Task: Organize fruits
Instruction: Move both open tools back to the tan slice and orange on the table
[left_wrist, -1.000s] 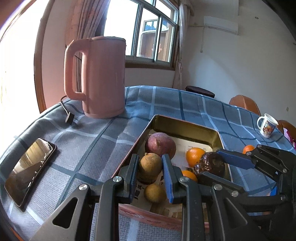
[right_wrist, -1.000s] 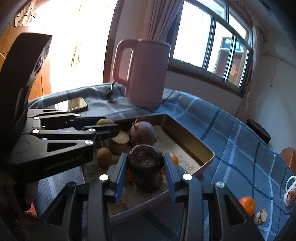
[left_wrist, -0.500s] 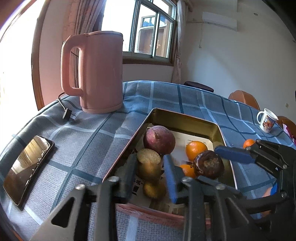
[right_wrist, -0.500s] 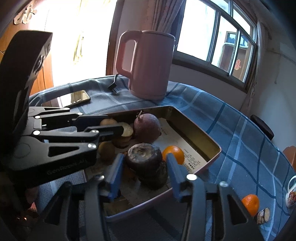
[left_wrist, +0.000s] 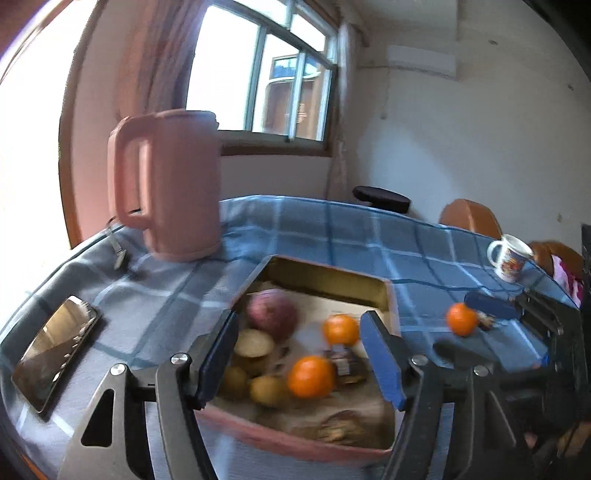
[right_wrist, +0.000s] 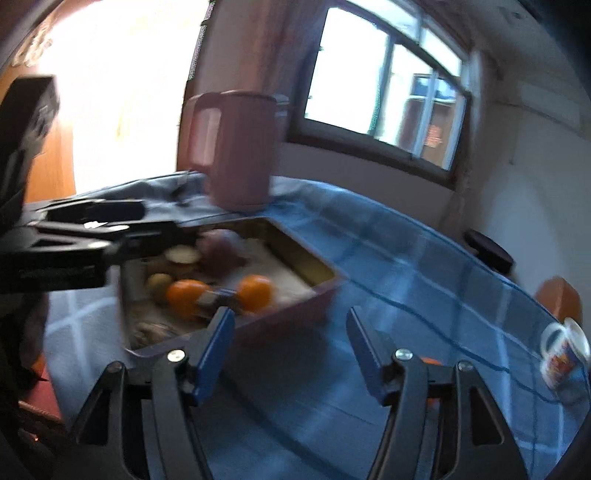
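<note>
A tray (left_wrist: 384, 295) of fruit sits on a blue checked tablecloth (left_wrist: 332, 229). The left gripper (left_wrist: 299, 354) hangs over the tray, its jaws just opened wide and holding nothing. Below it lie 2 oranges (left_wrist: 311, 374), a purple fruit (left_wrist: 271, 314) and brown fruits (left_wrist: 267, 387). The right gripper (right_wrist: 290, 350) is over the cloth just beside the tray, jaws just opened, also empty. A third orange (left_wrist: 461, 318) lies on the cloth near a mug (left_wrist: 511, 256). A pink kettle (left_wrist: 173, 184) stands behind the tray.
</note>
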